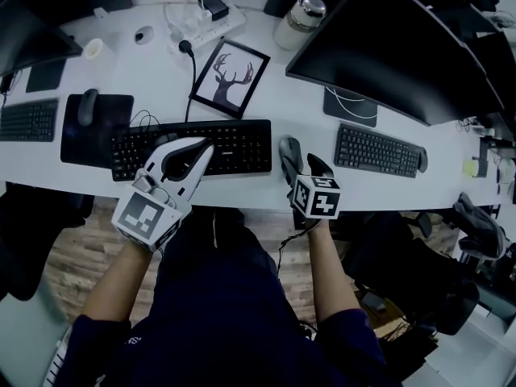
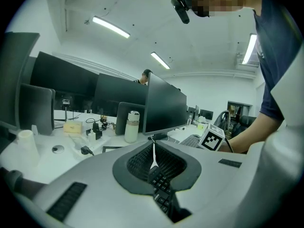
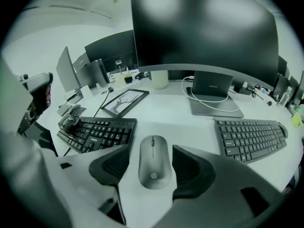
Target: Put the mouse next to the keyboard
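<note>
Only withdrawal left: slim grey mouse (image 3: 153, 170) beside black keyboard (image 3: 97, 133) at bench (image 3: 190, 127) front edge, right claw (image 3: 151, 151) parted, left claw (image 1: 201, 153) closed.

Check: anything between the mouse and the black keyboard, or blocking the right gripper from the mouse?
Nothing visible does. The mouse lies between the open jaws of the right gripper, with the pads clear of it on both sides. Only a bare strip of desk separates it from the right end of the black keyboard.

Bare worktop (image 1: 300, 107) lies open between the black keyboard (image 1: 234, 145) and grey keyboard (image 1: 377, 150), except for the mouse (image 3: 153, 161). The picture frame (image 1: 229, 77) and monitor (image 1: 387, 47) hem it in behind.
</note>
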### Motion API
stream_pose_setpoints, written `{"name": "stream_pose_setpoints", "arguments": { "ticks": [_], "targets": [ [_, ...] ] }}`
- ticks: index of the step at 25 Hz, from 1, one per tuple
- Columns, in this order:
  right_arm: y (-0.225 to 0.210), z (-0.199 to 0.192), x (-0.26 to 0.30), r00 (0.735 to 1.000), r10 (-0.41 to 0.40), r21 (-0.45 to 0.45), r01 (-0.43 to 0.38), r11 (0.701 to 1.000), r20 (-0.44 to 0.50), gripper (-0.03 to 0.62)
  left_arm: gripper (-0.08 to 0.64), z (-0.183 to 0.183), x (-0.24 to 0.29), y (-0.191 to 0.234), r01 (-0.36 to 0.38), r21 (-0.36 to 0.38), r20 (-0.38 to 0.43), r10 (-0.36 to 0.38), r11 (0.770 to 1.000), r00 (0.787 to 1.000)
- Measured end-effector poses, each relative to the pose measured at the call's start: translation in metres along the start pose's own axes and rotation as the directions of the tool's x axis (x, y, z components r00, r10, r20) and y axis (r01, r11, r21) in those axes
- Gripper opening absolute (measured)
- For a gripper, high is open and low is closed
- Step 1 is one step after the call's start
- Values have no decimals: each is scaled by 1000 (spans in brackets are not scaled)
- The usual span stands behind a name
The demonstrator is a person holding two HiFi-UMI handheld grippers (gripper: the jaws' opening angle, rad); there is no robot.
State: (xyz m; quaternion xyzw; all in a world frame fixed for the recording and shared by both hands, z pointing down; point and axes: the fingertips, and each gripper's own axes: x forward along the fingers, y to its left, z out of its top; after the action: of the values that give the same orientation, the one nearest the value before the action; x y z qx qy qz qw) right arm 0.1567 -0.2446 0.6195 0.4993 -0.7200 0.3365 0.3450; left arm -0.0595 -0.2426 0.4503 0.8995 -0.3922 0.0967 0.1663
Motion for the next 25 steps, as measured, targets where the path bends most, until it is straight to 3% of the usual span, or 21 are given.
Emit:
{"name": "stream_pose_setpoints", "arguments": {
  "ticks": [6, 10, 14, 25],
  "targets": [
    [6, 15, -21, 997, 38, 15, -39, 999, 74, 287, 38, 15, -4, -4, -17, 25, 15, 16, 1000, 1000],
    [12, 29, -40, 989, 65, 18, -68, 997, 135, 287, 40, 17, -9, -8, -13, 68, -29, 15, 998, 999],
    [17, 46, -59, 976, 97, 22, -104, 994, 194, 287, 38, 31, -10, -15, -21, 90, 31, 18, 996, 999],
    [20, 76, -109, 937, 155, -6, -161, 987, 314, 270, 40, 50, -15, -39, -46, 126, 53, 40, 991, 998]
  ]
}}
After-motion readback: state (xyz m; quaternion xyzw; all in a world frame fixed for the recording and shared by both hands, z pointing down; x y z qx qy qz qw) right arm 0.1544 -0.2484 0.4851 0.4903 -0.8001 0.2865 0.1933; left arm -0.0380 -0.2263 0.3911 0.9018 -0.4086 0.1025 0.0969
